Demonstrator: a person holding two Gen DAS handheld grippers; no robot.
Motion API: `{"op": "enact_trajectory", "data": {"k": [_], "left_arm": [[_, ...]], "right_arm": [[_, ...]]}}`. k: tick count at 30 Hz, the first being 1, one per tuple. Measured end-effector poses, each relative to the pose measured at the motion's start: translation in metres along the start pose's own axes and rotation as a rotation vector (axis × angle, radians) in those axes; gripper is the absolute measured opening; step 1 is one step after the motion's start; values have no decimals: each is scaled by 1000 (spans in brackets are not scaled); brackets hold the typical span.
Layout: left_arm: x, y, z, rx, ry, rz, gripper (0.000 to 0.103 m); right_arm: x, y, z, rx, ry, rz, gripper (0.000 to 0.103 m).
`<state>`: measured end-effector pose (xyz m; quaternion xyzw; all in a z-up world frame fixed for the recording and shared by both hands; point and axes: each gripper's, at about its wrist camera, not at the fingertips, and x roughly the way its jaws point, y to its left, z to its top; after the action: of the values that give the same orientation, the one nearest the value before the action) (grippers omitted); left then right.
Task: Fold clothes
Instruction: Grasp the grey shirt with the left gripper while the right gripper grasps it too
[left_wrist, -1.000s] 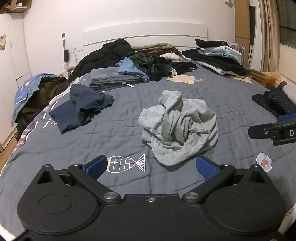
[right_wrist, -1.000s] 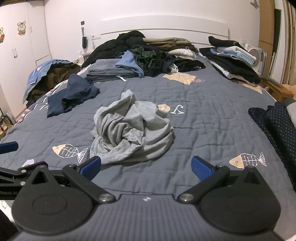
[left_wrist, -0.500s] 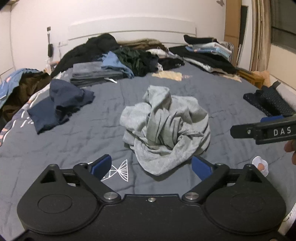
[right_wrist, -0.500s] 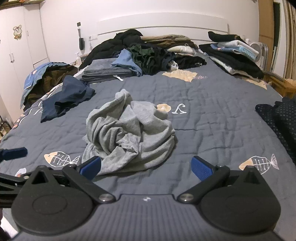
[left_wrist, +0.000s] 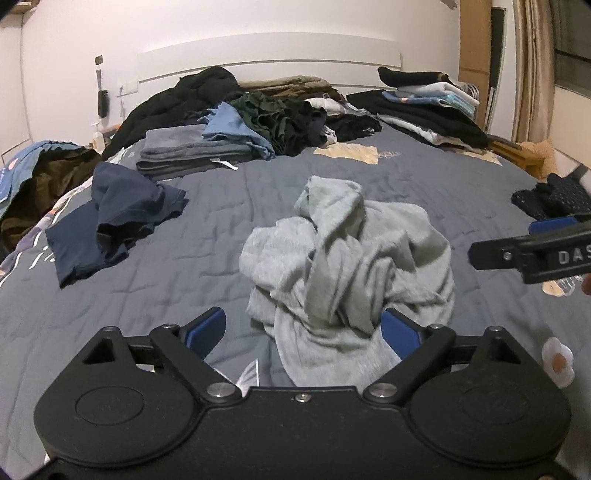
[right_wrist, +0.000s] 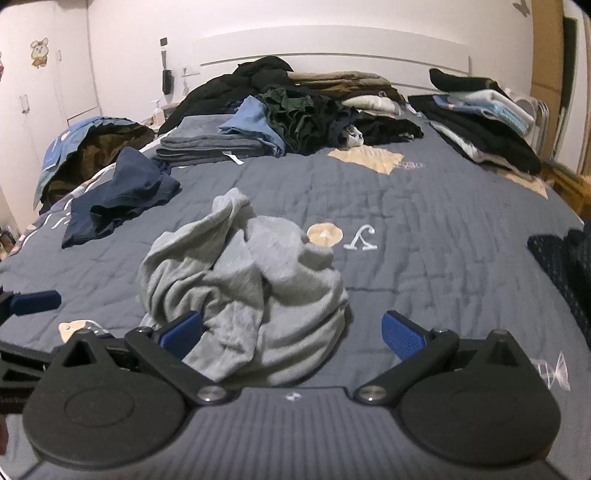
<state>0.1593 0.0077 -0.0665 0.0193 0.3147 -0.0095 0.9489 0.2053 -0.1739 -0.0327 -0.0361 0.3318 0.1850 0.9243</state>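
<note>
Hovering low over the bed (left_wrist: 424, 173), the left hand-held gripper (left_wrist: 301, 330) has its blue pads spread wide, the near edge of the crumpled grey garment (left_wrist: 351, 266) lying between them, ungripped. Beside it the right hand-held gripper (right_wrist: 291, 330) is equally spread, its left pad (right_wrist: 181, 328) against the garment's near fold. A navy garment (left_wrist: 107, 221) lies near the left edge; clothes piles (left_wrist: 258, 118) crowd the head end.

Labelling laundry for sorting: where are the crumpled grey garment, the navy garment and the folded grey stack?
crumpled grey garment (left_wrist: 347, 266): left wrist view, bunched middle.
navy garment (left_wrist: 110, 221): left wrist view, rumpled centre.
folded grey stack (right_wrist: 207, 142): right wrist view, top layer.
</note>
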Motion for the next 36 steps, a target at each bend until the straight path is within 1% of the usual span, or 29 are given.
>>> {"op": "enact_trajectory", "data": {"k": [2,4,7,8,9,10,12,14,15,16,19,21,24,27,30,32,33,36], "left_arm": [[10,4,3,-2,-4,1,90],[22,8,5,-7,-7,-21,86],[39,10,6,-8,4,-53,71],[44,9,5,-7,3,-66,68],[44,8,5,-2,1,-79,61],[44,7,5,2,-1,-92,59],[44,5,4,11,-6,-118,50],[43,3,4,20,-11,-143,38],[43,2,3,25,-14,-156,22],[43,1,3,29,-16,-169,10],[42,-3,2,43,-23,-207,5],[41,-5,2,52,-28,-233,4],[41,-8,1,66,-35,-271,4],[36,-25,-7,123,-34,-309,4],[32,-42,-16,180,-32,-347,4],[29,-54,-21,219,-31,-373,4],[27,-59,-24,238,-30,-385,4],[22,-76,-33,295,-29,-423,4]], "right_arm": [[5,-5,2,12,-9,14,103],[10,-10,1,33,-15,31,103],[18,-17,-2,48,-8,33,103],[21,-19,-4,50,-6,35,103],[23,-22,-6,51,-3,37,103],[24,-23,-8,51,-1,40,103],[25,-25,-11,51,-4,50,103],[26,-26,-11,55,-10,59,102],[26,-26,-11,57,-13,63,102],[26,-27,-11,60,-16,68,101],[26,-28,-11,65,-24,78,101],[26,-29,-12,61,-22,77,101],[24,-32,-9,83,-30,103,101],[15,-34,-3,113,-49,181,101],[6,-34,2,144,-56,276,101],[4,-26,2,118,-47,312,101],[4,-21,1,93,-39,314,101],[17,-8,-8,6,21,257,100]]}}
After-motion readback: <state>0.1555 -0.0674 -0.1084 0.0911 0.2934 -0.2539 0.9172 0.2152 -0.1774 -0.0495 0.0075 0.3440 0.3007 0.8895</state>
